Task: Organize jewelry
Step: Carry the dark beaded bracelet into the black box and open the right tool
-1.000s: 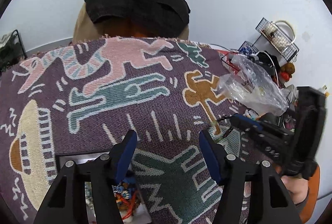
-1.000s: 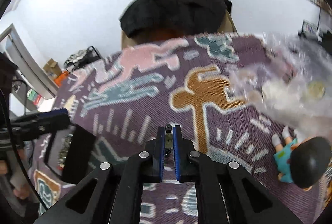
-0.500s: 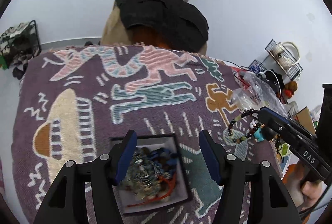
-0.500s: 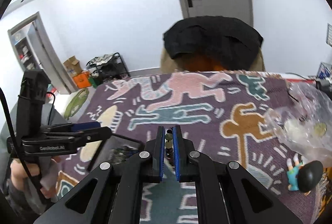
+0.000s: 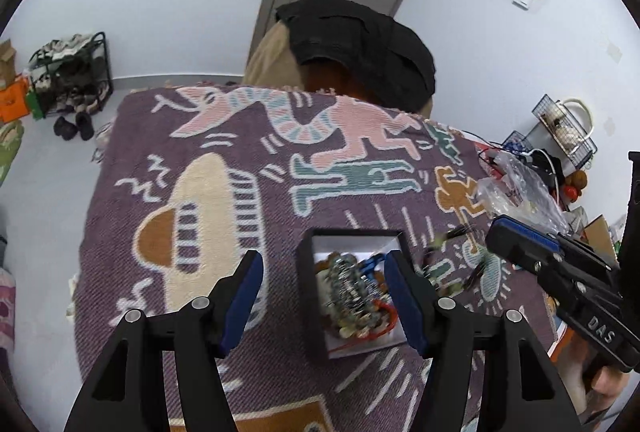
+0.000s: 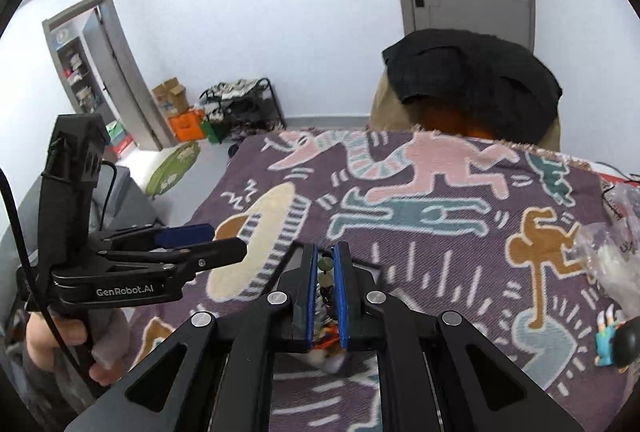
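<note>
The beaded bracelet (image 6: 325,274) is hanging pinched between the pressed-together jaws of the right gripper (image 6: 327,264), just above the open black box (image 5: 316,256) heaped with other jewelry (image 5: 352,292). It is looking light, limp and slippery, likely to swing and snag; holding a bead rather than the cord should be safest. The left gripper (image 5: 324,296) is hovering with jaws spread astride the box, over the patterned blanket (image 5: 200,192) covering the surface.
</note>
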`<action>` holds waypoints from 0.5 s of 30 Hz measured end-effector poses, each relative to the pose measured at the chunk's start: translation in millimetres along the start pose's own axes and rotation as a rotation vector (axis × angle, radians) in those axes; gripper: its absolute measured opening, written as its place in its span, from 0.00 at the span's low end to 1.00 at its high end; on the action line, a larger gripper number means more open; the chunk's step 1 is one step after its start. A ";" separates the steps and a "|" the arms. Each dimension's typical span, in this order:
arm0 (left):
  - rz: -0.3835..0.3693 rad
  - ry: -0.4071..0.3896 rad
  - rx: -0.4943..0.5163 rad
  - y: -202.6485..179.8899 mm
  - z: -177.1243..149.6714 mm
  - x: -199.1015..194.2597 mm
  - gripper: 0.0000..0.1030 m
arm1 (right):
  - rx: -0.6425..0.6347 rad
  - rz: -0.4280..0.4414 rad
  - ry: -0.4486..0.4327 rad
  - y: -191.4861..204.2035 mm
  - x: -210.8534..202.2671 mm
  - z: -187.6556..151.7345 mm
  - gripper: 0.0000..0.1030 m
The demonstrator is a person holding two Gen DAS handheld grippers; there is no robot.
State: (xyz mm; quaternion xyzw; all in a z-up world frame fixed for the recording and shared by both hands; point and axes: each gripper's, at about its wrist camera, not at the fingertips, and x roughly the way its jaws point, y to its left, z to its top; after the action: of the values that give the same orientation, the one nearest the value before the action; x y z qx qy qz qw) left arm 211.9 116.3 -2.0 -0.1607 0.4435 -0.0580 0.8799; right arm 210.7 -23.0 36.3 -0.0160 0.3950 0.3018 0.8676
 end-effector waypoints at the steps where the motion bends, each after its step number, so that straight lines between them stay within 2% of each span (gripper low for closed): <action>1: 0.012 -0.001 -0.003 1.9 -1.2 -2.2 0.66 | 0.007 0.008 0.007 2.3 0.7 -0.8 0.43; 3: 0.028 -0.016 -0.009 5.4 -4.0 -9.1 0.76 | 0.020 0.010 -0.021 4.3 -5.0 -3.8 0.58; 6: 0.025 -0.047 -0.020 8.4 -7.6 -21.1 0.91 | 0.036 0.024 -0.037 4.9 -14.3 -8.2 0.59; 11: 0.018 -0.076 -0.013 1.4 -11.9 -34.9 0.92 | 0.074 0.016 -0.039 -1.6 -27.4 -18.1 0.59; 15: 0.016 -0.092 -0.007 -6.8 -14.5 -42.7 0.92 | 0.105 0.001 -0.047 -13.3 -39.6 -25.8 0.65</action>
State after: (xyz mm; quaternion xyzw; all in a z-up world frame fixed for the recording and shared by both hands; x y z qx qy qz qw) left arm 175.0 117.0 24.7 -0.1627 0.4042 -0.0419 0.8991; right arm 180.3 -61.0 43.3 0.0366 0.3897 0.2814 0.8761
